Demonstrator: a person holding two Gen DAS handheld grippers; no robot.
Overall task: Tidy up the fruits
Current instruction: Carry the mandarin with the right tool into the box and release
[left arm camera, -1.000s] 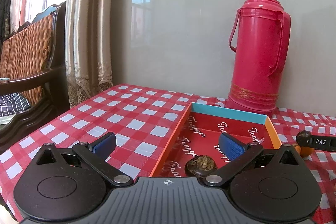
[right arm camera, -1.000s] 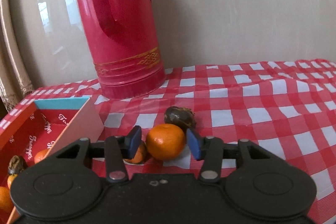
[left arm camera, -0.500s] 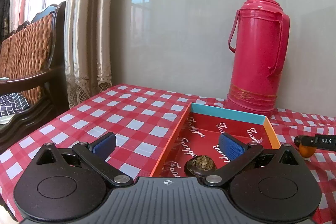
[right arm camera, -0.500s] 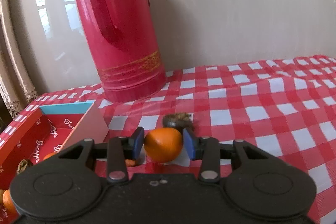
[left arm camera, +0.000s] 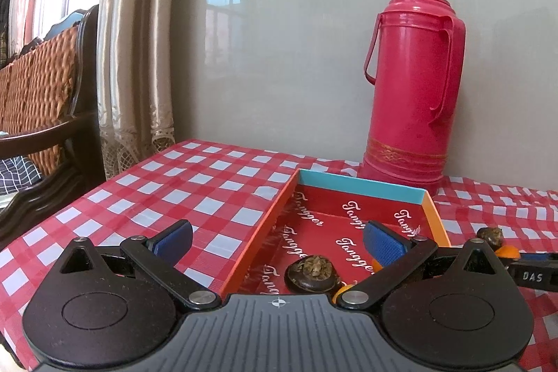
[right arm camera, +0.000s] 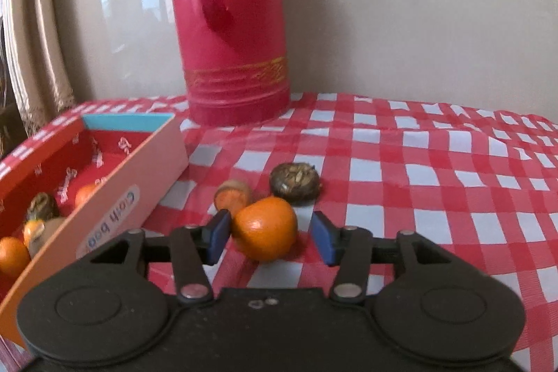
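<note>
Reopened jaws — tangerine [right arm camera: 265, 227] between, unclamped.

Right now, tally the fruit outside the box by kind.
Tangerine: 1
Dark brown fruit: 1
Cut piece with an orange face: 1
Total: 3

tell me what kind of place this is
Probably a home dining or living room: a table under a red checked tablecloth, a pink thermos flask against the wall, lace-edged curtains and a wicker-backed wooden chair.
</note>
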